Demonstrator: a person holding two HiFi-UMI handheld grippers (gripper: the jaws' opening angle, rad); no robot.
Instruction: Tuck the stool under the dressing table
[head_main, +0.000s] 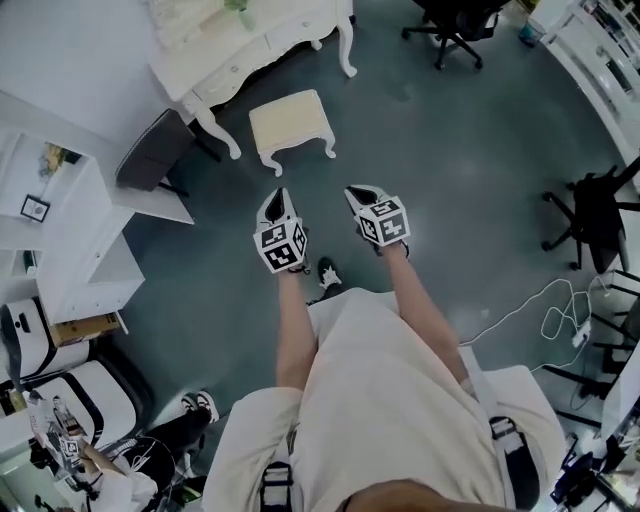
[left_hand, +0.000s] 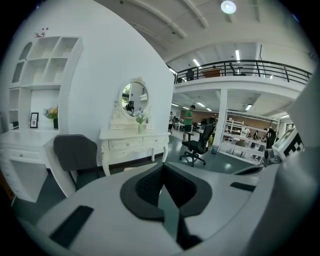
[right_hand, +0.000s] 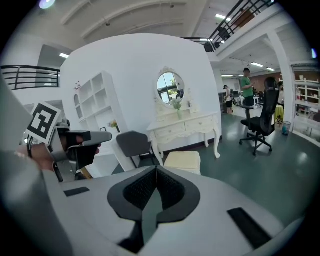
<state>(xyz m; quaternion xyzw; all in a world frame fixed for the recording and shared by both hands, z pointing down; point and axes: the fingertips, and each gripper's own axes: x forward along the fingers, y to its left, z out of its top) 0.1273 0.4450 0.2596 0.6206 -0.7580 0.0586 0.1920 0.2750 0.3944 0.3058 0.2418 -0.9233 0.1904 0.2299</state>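
1 stool (head_main: 291, 122) beside dressing table (head_main: 262, 45)

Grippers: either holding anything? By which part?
Nothing is held. The left gripper and right gripper both have jaws together with nothing between; the stool stands apart, ahead of them.

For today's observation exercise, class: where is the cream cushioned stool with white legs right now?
Head view, upper centre: the cream cushioned stool stands just in front of the white dressing table, to its right-hand end, not under it.

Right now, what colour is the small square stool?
Pale cream; the stool shows best in head view.
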